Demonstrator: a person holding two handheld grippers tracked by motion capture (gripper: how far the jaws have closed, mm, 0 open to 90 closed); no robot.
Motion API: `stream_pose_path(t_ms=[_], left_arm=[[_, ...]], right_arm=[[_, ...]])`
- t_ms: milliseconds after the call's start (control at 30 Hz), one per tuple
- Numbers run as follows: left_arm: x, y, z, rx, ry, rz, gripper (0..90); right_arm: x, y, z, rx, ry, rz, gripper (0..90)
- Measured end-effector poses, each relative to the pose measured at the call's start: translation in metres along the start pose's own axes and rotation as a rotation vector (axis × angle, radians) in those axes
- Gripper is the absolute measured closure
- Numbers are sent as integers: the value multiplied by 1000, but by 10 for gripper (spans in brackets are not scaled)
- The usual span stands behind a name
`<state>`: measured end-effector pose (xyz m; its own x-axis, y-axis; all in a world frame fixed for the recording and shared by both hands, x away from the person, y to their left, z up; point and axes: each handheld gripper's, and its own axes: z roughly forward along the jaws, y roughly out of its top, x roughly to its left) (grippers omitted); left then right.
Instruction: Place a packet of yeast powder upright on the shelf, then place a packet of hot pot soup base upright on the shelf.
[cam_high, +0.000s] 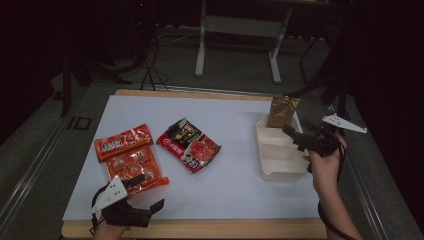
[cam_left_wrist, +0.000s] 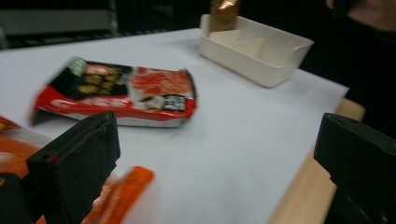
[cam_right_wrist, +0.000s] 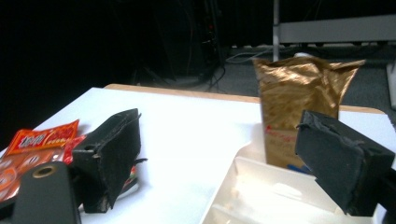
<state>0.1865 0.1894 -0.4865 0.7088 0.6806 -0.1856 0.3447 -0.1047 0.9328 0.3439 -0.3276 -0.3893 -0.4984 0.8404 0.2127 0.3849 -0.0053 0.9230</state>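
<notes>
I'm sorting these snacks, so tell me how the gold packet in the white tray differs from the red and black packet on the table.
The gold packet stands upright in the far compartment of the white tray; the red and black packet lies flat on the white sheet. The gold packet is plain metallic with little print, while the red and black packet carries busy pictures and lettering. The gold packet's top looks crumpled. Both are foil-like snack bags, and neither is gripped.

Gold pouch (cam_left_wrist: 224, 11) top was cut off by frame edge; orange packet (cam_left_wrist: 119, 193) was motion-blurred; pouch base hidden inside tray (cam_right_wrist: 261, 186).
</notes>
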Motion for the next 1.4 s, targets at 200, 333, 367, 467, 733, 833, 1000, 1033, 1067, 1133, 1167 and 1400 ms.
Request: stream_pose_path(t_ms=[200,333,367,467,733,833,1000,1033,1067,1133,1167,1400], left_arm=[[-5,11,5,28,-19,28,10],[-6,18,9,44,-23,33,10],[-5,18,10,45,-26,28,10],[-3,20,16,69,-33,12,10],[0,26,40,120,-66,6,10],[-1,31,48,140,-69,21,10],[-3,40,59,178,-81,46,47],[-4,41,62,185,-76,55,47],[-4,43,65,194,-79,62,58],[-5,45,71,207,-68,70,68],[-5,46,73,208,-66,70,114],[-4,54,96,220,-74,66,445]], right_arm=[[18,-19,-13,35,77,-92,174],[27,-29,-18,51,126,-114,173],[29,-32,-21,49,131,-126,174],[31,-36,-26,34,152,-116,174],[50,-47,-40,19,160,-144,159],[54,-49,-43,3,154,-163,151],[61,-55,-49,-9,165,-165,142],[63,-57,-50,-6,168,-170,140],[64,-58,-51,-6,163,-177,140],[67,-61,-53,-19,168,-179,140],[68,-61,-54,-27,170,-180,140],[70,-65,-54,-48,164,-184,141]])
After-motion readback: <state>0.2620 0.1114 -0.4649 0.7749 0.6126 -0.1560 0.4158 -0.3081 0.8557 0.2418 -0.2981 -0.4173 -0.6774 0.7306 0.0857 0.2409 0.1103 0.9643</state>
